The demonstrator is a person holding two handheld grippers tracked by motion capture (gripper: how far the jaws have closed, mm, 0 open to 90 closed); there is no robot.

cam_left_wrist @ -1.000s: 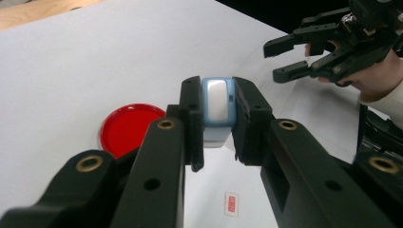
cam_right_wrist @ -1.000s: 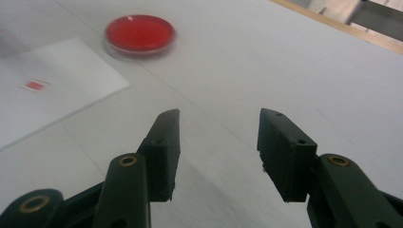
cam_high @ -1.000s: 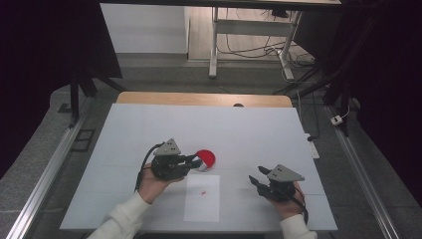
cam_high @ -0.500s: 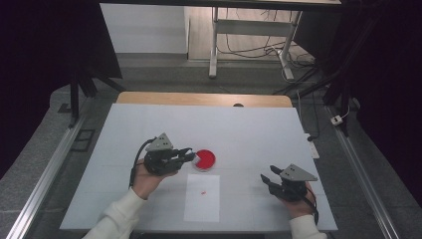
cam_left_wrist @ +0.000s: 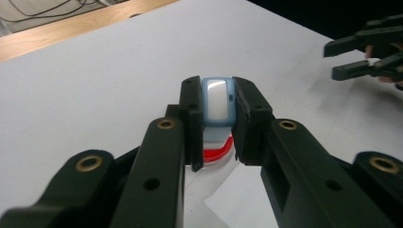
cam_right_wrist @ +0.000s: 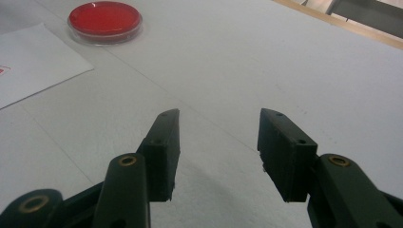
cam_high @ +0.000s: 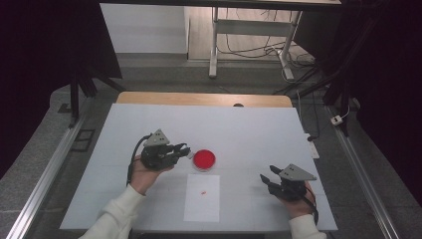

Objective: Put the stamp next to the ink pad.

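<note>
My left gripper (cam_high: 185, 150) hovers left of a round red dish (cam_high: 204, 159) on the white table, shut on a small light-blue piece with a white face (cam_left_wrist: 217, 102). In the left gripper view the piece sits clamped between both pads, and the red dish (cam_left_wrist: 216, 153) peeks out below it. At the table's front right, my right gripper (cam_high: 267, 179) stands open with nothing between its fingers, and it points toward the dish (cam_right_wrist: 105, 20). The right gripper (cam_left_wrist: 366, 52) also shows far off in the left gripper view.
A white sheet of paper (cam_high: 202, 196) with a tiny red mark lies in front of the dish, between my hands. A wooden strip (cam_high: 204, 99) runs along the table's far edge. Metal rails flank the table on both sides.
My left gripper has drawn back to the left, off the red dish, with the blue piece still in it. The dish stayed put. The right hand shifted only slightly.
</note>
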